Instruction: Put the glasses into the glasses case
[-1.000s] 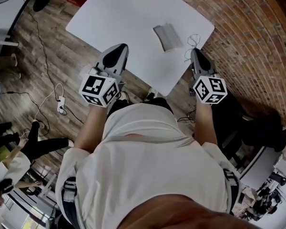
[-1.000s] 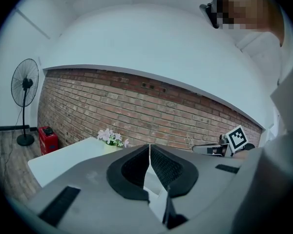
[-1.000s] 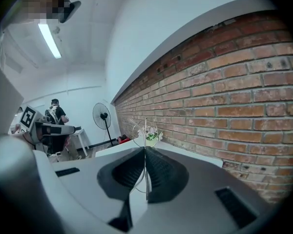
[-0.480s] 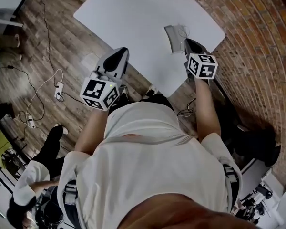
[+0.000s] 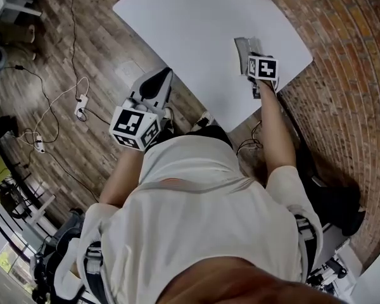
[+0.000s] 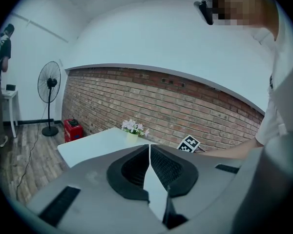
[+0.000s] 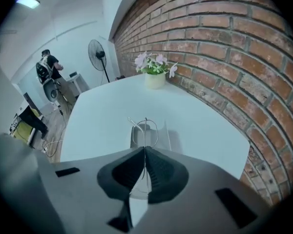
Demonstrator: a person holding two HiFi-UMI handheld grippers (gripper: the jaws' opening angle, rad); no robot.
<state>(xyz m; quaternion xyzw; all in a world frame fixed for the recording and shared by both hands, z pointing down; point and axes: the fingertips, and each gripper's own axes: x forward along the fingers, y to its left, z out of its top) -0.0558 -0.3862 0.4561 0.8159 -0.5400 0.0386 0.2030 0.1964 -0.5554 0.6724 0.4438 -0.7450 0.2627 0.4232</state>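
My right gripper (image 5: pixel 253 57) is over the white table (image 5: pixel 190 30), directly above the grey glasses case (image 5: pixel 242 45) near the table's right edge. It is shut on thin wire-framed glasses (image 7: pixel 145 130), which stick out beyond its tips (image 7: pixel 144 149) and hang over the open case (image 7: pixel 165 139). In the head view the glasses are hidden under the marker cube. My left gripper (image 5: pixel 153 86) hangs off the table's near-left edge above the floor, shut with nothing in it (image 6: pixel 147 148).
A small pot of flowers (image 7: pixel 155 77) stands at the table's far end by the brick wall (image 7: pixel 224 57). A standing fan (image 6: pixel 50 82), a red box (image 6: pixel 72 128) and floor cables (image 5: pixel 57 106) lie to the left. A person (image 7: pixel 49 65) stands far off.
My right gripper has travelled forward from the table's near corner to above the case, carrying the glasses. The left gripper has stayed about where it was.
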